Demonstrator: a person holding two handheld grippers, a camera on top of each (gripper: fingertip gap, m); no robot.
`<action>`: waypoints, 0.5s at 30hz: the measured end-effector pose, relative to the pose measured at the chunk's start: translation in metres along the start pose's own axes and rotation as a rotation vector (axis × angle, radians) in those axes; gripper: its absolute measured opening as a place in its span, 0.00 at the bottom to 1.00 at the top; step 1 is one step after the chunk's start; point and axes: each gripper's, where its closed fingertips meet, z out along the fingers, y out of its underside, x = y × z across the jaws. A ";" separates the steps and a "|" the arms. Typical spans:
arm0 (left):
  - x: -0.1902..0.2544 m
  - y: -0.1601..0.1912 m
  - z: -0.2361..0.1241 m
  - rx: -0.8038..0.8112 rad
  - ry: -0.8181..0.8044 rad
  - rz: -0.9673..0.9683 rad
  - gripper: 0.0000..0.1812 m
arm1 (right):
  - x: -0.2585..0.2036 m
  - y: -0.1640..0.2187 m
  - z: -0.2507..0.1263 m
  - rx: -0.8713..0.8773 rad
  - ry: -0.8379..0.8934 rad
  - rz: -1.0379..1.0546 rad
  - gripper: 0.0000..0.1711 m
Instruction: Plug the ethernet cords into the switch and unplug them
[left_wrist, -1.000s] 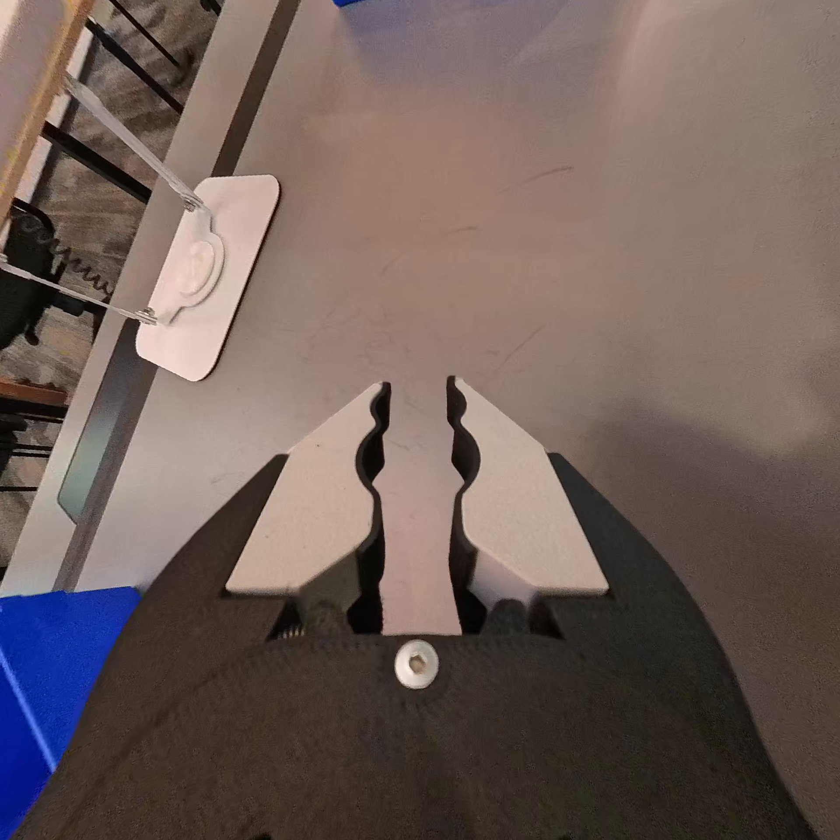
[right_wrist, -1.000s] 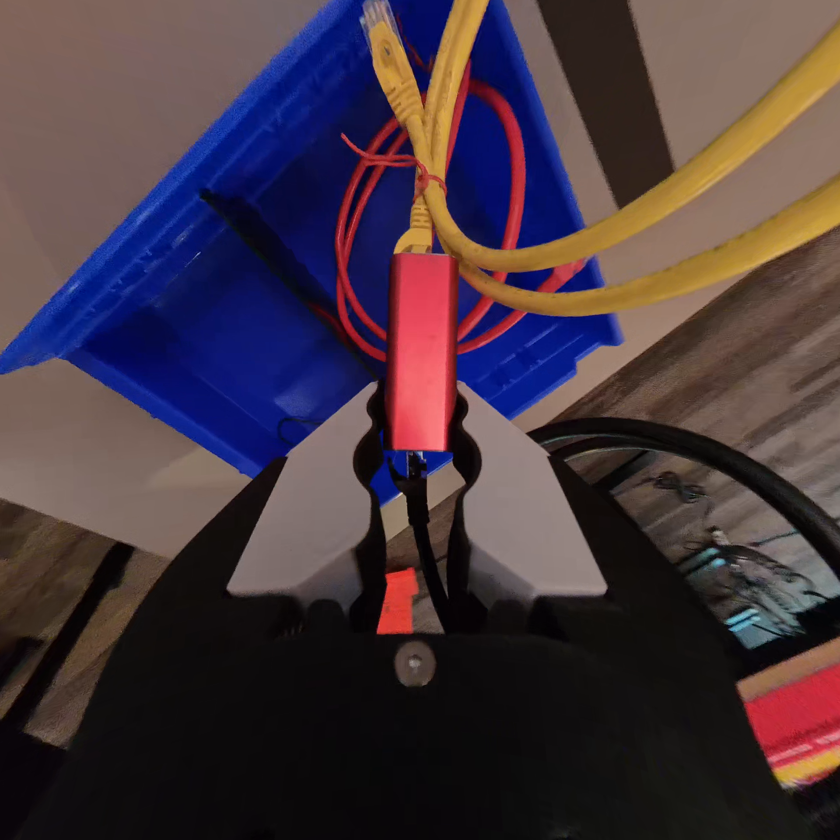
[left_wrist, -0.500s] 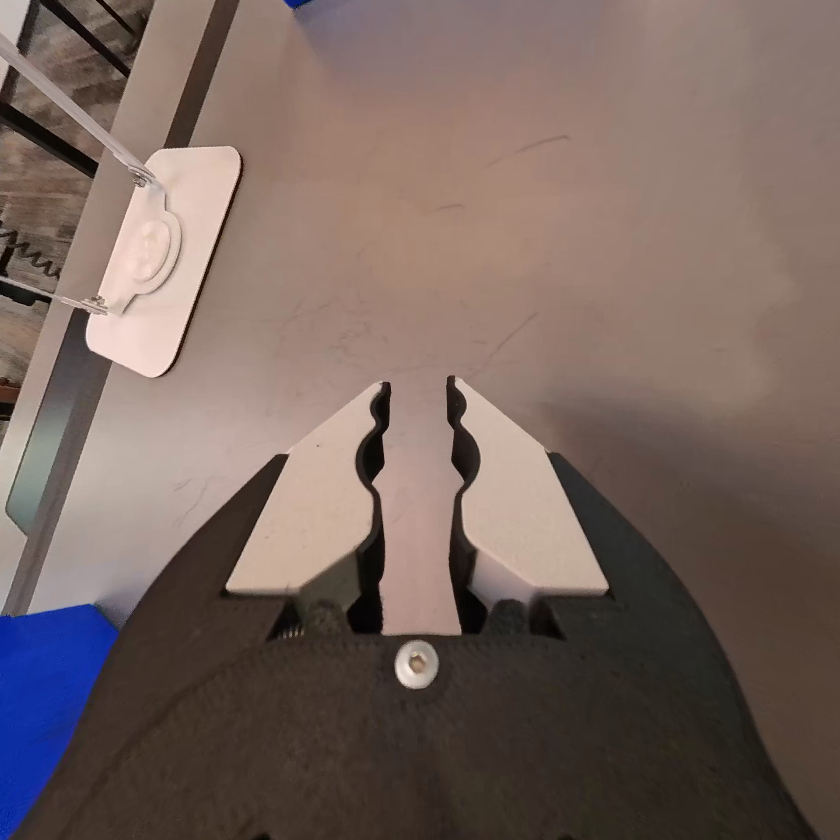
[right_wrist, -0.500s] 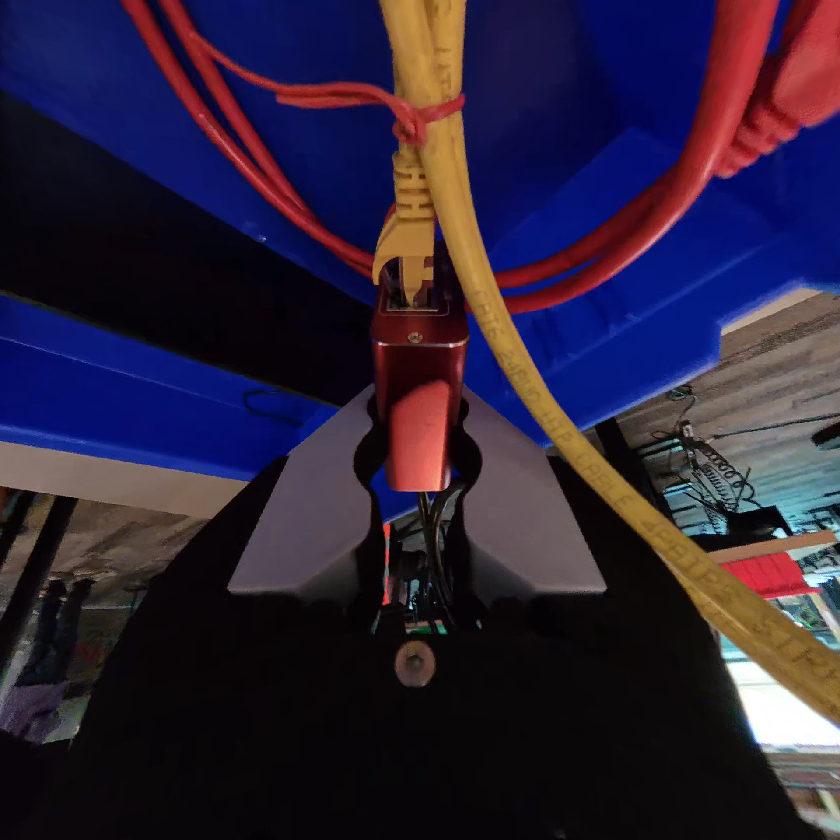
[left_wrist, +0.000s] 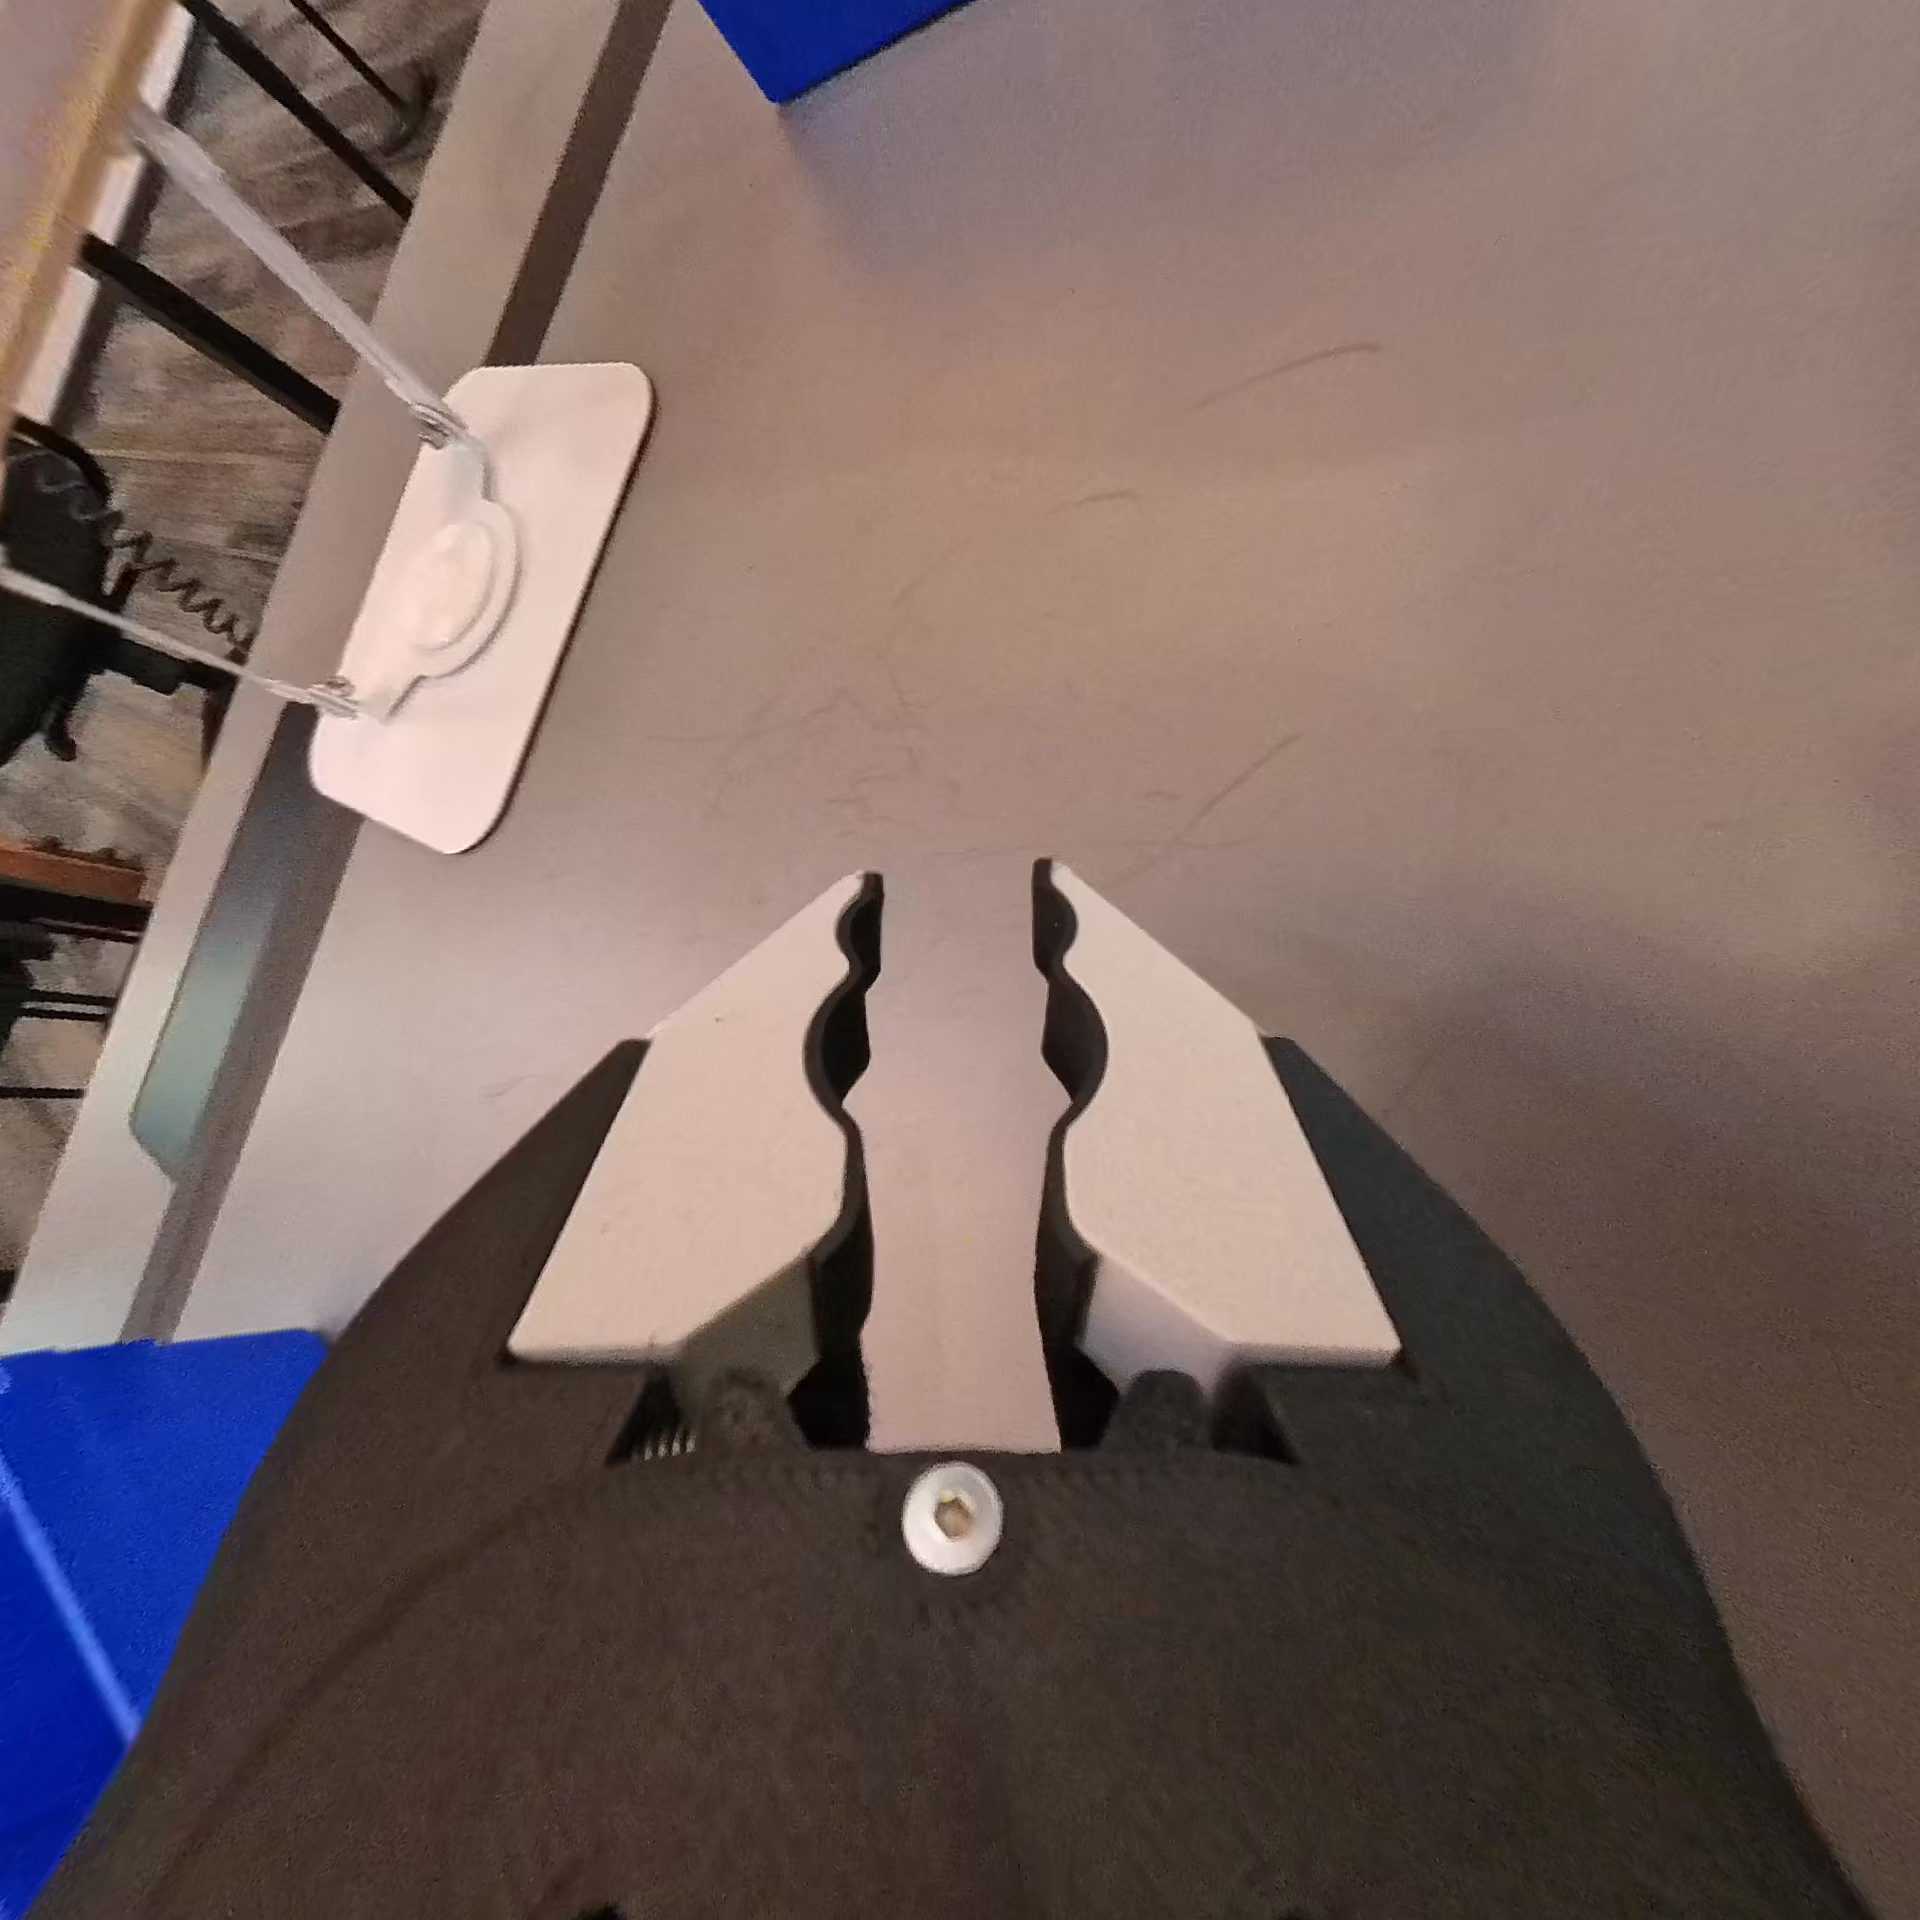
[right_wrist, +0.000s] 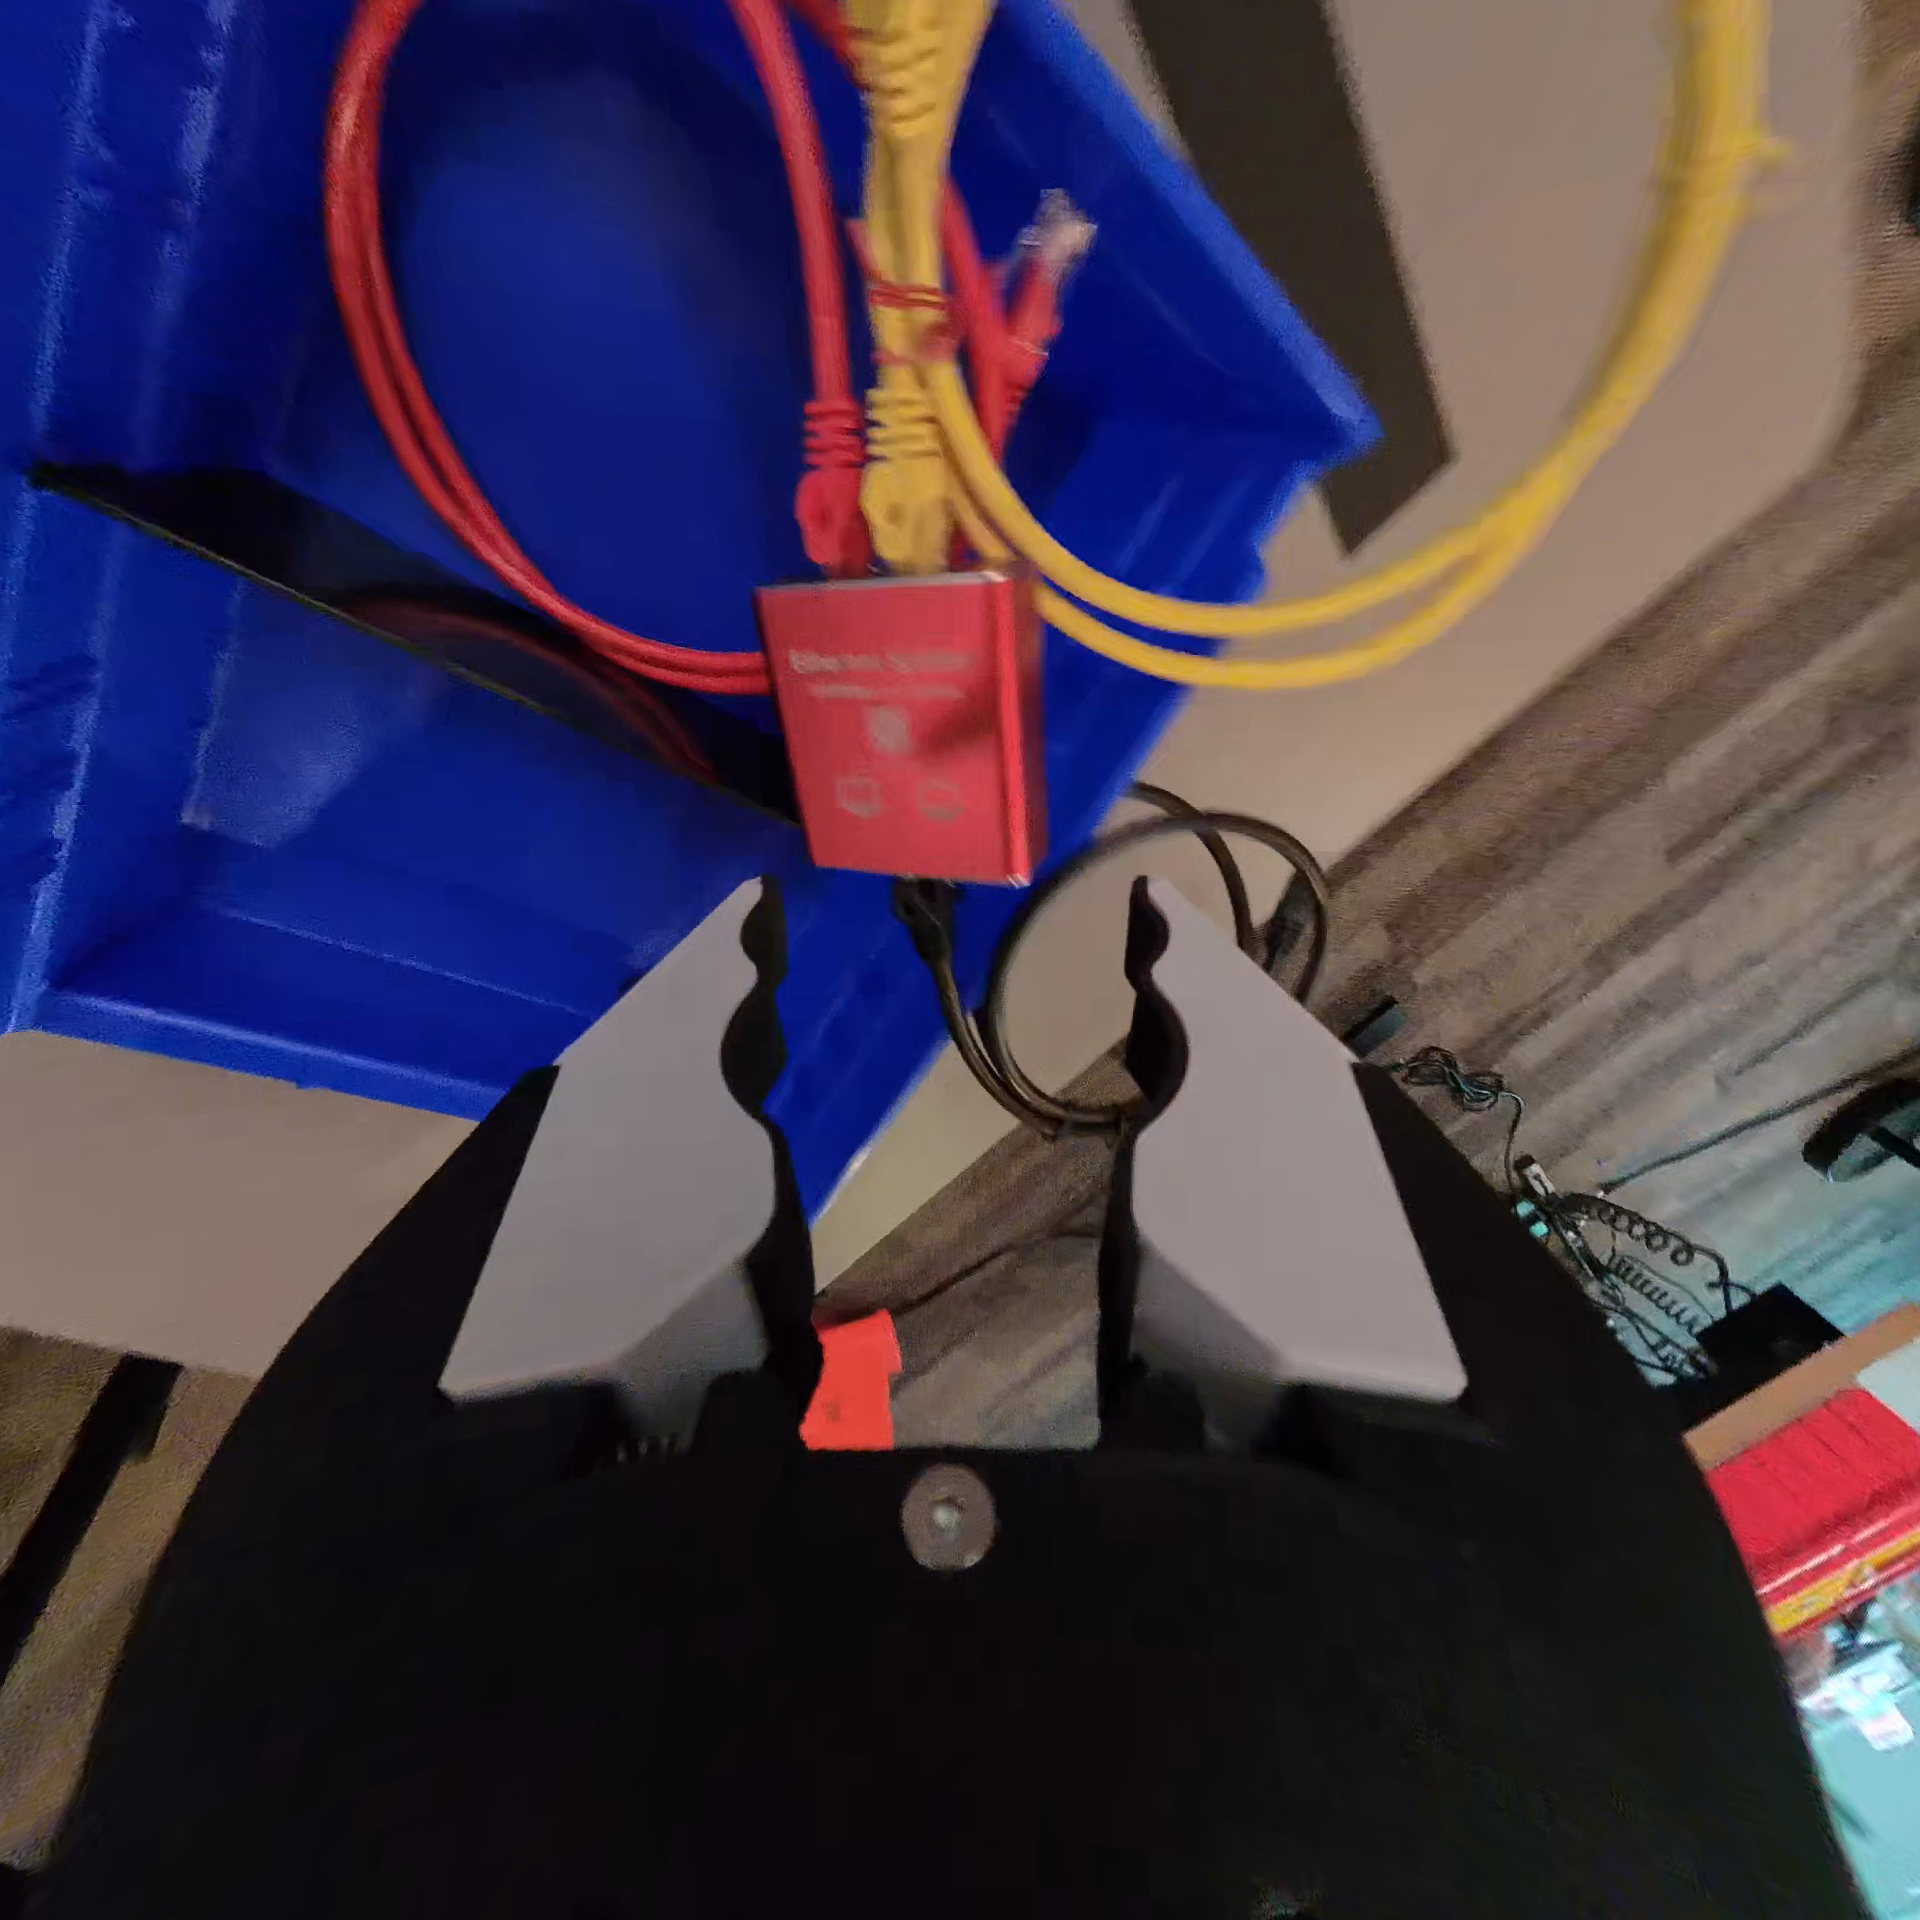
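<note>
In the right wrist view the red switch (right_wrist: 899, 727) sits just beyond my fingertips, over the near corner of the blue bin (right_wrist: 312, 831). A red ethernet cord (right_wrist: 358, 312) and a yellow ethernet cord (right_wrist: 1558, 468) are plugged into its far end. A thin black cable (right_wrist: 1039, 1081) loops out of its near end. My right gripper (right_wrist: 956, 888) is open and holds nothing, its fingers apart behind the switch. My left gripper (left_wrist: 956, 873) is slightly open and empty above the bare grey table (left_wrist: 1351, 520). The picture is blurred.
A white stand base (left_wrist: 478, 613) with clear rods sits near the table's left edge. Blue bin corners show at the top (left_wrist: 831, 42) and lower left (left_wrist: 104, 1558) of the left wrist view. The floor and clutter lie beyond the table edge (right_wrist: 1558, 831). There is about 50 cm between the tips of the two grippers. To the white stand base (left_wrist: 478, 613): left tips about 30 cm, right tips about 45 cm.
My right gripper was shut on the red switch; it has opened, let go and drawn back. The switch now shows its broad face. The left gripper's view shifted slightly.
</note>
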 end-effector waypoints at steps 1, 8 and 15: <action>-0.004 -0.001 -0.004 0.003 -0.013 -0.003 0.14 | 0.003 0.005 -0.011 0.048 0.011 0.052 0.37; -0.077 0.017 -0.066 -0.006 -0.248 -0.090 0.17 | -0.008 0.080 -0.008 0.295 -0.078 0.387 0.42; -0.162 0.134 -0.157 -0.224 -0.518 -0.370 0.33 | -0.035 0.112 0.072 0.397 -0.182 0.428 0.24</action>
